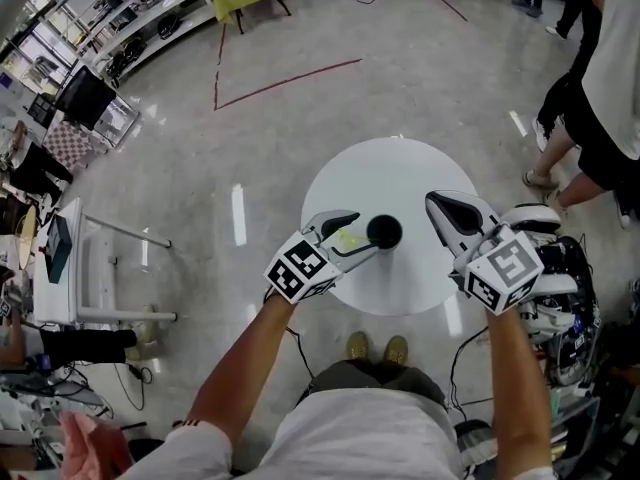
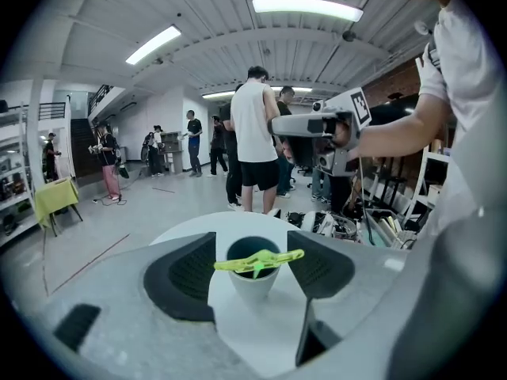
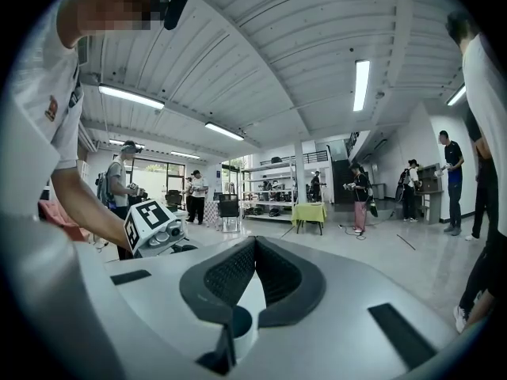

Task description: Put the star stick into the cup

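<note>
On a round white table [image 1: 400,173] stands a white cup [image 1: 384,231] with a dark inside. The yellow-green star stick [image 1: 350,238] lies across the cup's left rim. In the left gripper view the star stick [image 2: 257,261] rests flat on top of the cup [image 2: 253,282], between the wide-apart jaws, and neither pad touches it. My left gripper [image 1: 358,234] is open, its tips just left of the cup. My right gripper [image 1: 445,204] hovers to the right of the cup, apart from it. In the right gripper view its jaws [image 3: 252,242] meet at the tips with nothing held.
A person in a white shirt [image 1: 610,58] stands at the far right, beside the table. Equipment and cables [image 1: 565,298] crowd the floor on the right. A white rack [image 1: 80,268] stands at the left. Several people [image 2: 253,133] stand beyond the table.
</note>
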Action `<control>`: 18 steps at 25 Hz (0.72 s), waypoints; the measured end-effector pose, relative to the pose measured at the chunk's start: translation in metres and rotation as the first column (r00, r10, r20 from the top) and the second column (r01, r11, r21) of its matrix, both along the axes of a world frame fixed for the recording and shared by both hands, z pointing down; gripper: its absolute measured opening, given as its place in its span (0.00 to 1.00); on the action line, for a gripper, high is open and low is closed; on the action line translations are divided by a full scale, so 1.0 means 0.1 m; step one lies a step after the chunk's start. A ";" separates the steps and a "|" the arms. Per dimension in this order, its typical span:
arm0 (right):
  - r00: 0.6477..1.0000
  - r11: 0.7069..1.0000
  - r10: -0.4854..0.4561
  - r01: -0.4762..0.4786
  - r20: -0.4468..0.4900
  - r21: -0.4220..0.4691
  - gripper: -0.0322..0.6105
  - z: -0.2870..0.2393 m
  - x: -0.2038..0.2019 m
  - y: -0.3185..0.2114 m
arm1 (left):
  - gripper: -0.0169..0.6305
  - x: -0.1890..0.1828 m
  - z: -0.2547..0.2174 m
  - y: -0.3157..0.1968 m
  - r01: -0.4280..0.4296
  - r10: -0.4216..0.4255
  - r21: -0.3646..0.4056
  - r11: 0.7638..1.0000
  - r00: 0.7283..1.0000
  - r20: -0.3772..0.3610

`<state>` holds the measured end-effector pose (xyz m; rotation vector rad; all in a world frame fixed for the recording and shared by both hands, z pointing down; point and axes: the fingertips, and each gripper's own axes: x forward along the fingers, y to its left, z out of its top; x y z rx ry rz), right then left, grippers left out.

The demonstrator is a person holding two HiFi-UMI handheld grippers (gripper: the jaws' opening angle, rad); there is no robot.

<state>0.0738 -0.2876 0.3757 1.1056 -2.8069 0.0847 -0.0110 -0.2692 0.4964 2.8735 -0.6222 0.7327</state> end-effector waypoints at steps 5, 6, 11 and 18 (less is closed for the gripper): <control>1.000 1.000 -0.014 0.014 0.009 0.006 0.07 -0.02 -0.01 -0.02 | 0.45 0.00 -0.37 0.00 0.019 -0.014 0.051 0.999 0.997 -0.079; 1.000 1.000 -0.017 0.017 0.009 0.009 0.07 -0.03 -0.03 -0.02 | 0.45 0.00 -0.46 0.00 0.023 -0.017 0.061 0.998 0.995 -0.099; 0.999 0.999 -0.032 0.031 0.019 0.035 0.07 -0.17 -0.13 0.00 | 0.45 -0.06 -0.96 -0.02 0.061 -0.034 0.112 0.992 0.973 -0.229; 0.996 0.993 -0.065 0.058 0.063 0.099 0.07 -0.49 -0.25 0.10 | 0.38 -0.03 -1.64 0.00 0.110 -0.025 0.192 0.975 0.917 -0.399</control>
